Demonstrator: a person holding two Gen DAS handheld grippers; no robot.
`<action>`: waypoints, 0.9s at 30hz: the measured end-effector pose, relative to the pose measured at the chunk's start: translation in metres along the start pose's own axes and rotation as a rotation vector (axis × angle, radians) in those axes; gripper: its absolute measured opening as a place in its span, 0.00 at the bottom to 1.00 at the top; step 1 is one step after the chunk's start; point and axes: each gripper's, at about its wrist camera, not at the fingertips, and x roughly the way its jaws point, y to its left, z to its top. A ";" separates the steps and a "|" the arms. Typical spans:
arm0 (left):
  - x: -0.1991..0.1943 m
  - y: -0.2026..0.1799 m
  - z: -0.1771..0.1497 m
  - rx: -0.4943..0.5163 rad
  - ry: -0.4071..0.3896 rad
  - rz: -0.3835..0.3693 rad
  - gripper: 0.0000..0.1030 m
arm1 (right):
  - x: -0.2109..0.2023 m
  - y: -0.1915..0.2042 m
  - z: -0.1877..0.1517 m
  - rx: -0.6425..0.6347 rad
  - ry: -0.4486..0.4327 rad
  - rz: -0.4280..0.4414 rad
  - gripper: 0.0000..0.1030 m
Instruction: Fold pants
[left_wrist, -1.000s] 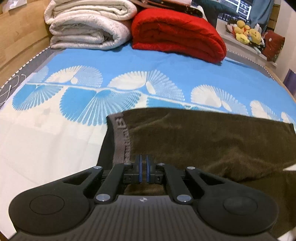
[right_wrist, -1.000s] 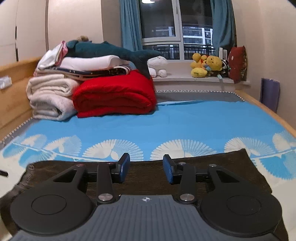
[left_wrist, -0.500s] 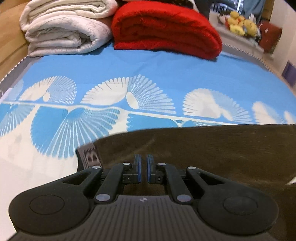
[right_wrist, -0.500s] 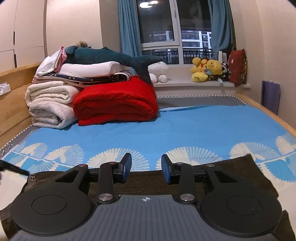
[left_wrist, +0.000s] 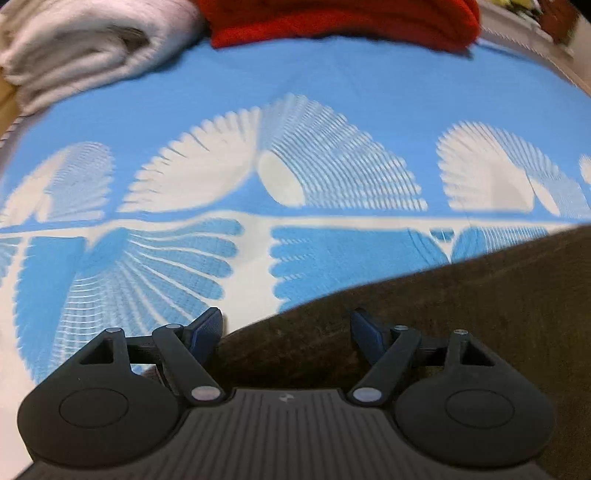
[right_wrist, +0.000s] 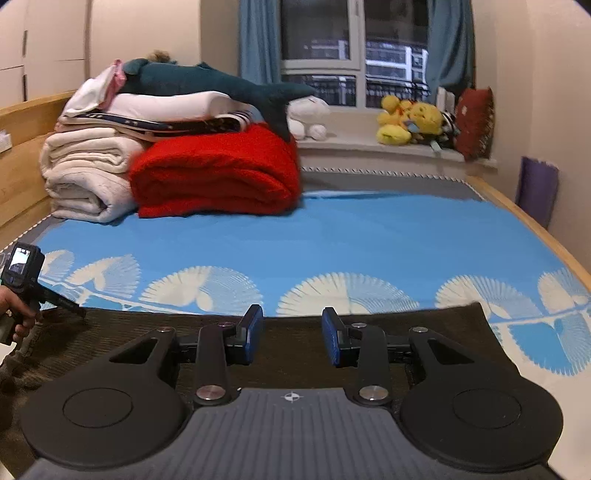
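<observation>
Dark brown pants (right_wrist: 295, 332) lie flat across the near part of the bed, on a blue sheet with white fans. In the left wrist view the pants (left_wrist: 461, 295) fill the lower right. My left gripper (left_wrist: 286, 332) is open and empty, low over their far left edge. It also shows at the left edge of the right wrist view (right_wrist: 59, 301), held by a hand. My right gripper (right_wrist: 291, 339) is open and empty above the middle of the pants.
Folded white blankets (right_wrist: 85, 173) and a red blanket (right_wrist: 218, 177) are stacked at the bed's far left, with a plush shark (right_wrist: 221, 81) on top. Plush toys (right_wrist: 410, 122) sit on the windowsill. A wooden bed rail (right_wrist: 535, 229) runs along the right.
My left gripper has opened and let go of the pants' waistband, and moved forward and left over the edge of the pants. My right gripper stays open over the pants.
</observation>
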 end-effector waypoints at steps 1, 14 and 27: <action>-0.002 -0.001 0.000 0.032 -0.007 -0.021 0.63 | 0.001 -0.003 0.000 0.008 0.005 -0.003 0.36; -0.175 -0.040 -0.075 0.320 -0.270 -0.050 0.02 | 0.000 -0.019 -0.001 0.044 0.022 -0.056 0.36; -0.244 -0.051 -0.234 0.246 -0.076 -0.167 0.12 | -0.028 -0.045 -0.023 0.276 0.078 -0.063 0.13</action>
